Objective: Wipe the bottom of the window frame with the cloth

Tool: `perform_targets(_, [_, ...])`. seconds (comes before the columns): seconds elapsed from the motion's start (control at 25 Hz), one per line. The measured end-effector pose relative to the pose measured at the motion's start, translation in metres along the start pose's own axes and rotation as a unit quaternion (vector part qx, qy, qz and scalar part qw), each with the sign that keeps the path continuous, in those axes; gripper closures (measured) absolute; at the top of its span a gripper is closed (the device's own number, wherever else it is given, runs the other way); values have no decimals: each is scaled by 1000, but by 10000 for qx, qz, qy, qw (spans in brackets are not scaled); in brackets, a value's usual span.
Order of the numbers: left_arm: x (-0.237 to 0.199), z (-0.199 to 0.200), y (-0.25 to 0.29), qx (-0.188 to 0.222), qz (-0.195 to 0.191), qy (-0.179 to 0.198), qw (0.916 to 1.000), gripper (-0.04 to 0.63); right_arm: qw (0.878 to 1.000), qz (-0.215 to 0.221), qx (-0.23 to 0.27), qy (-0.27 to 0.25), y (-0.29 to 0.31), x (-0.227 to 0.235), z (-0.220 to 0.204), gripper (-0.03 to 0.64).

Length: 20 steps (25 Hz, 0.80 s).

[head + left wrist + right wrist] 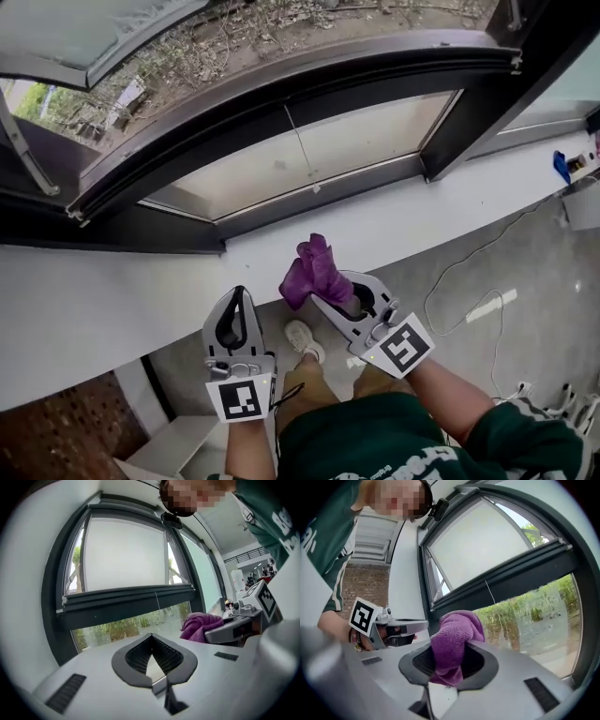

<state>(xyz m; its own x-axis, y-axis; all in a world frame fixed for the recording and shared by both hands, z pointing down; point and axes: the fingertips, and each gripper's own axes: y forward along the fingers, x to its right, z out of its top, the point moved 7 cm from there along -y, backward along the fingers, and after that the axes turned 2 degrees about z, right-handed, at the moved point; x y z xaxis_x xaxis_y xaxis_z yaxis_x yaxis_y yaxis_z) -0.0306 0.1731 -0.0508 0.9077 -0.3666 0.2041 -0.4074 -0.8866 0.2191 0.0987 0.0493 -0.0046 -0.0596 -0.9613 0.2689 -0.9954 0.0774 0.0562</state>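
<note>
The left tool (235,298) is held over the near edge of the sill (103,309), pointed straight away from the body; its jaws are seen closed tip to tip, with nothing between them. The right tool (339,292) is held just beside it, slightly further forward and angled towards the left, and its jaws are clamped on a bunched purple cloth (452,641). The two tools are kept apart. Both forearms are extended forward from the body, the left forearm (246,450) bare and the right one shown with a green sleeve (506,431) drawn back
</note>
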Motion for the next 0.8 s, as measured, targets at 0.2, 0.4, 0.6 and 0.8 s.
perform_targets(0.2, [-24, -71, 9, -75, -188, 15, 9998, 589, 9993, 78, -145, 338, 37, -5, -63, 522])
perform_targets(0.4, [-78, -162, 26, -191, -234, 85, 9995, 589, 9976, -19, -498, 476, 107, -21, -138, 520])
perform_targets(0.6, [-122, -229, 40, -137, -60, -331, 9993, 589, 9967, -198, -643, 444, 180, -24, -202, 520])
perform_targets(0.8, [-143, -293, 36, -211, 134, -707, 9972, 589, 9938, -99, -1038, 394, 237, -25, -270, 520])
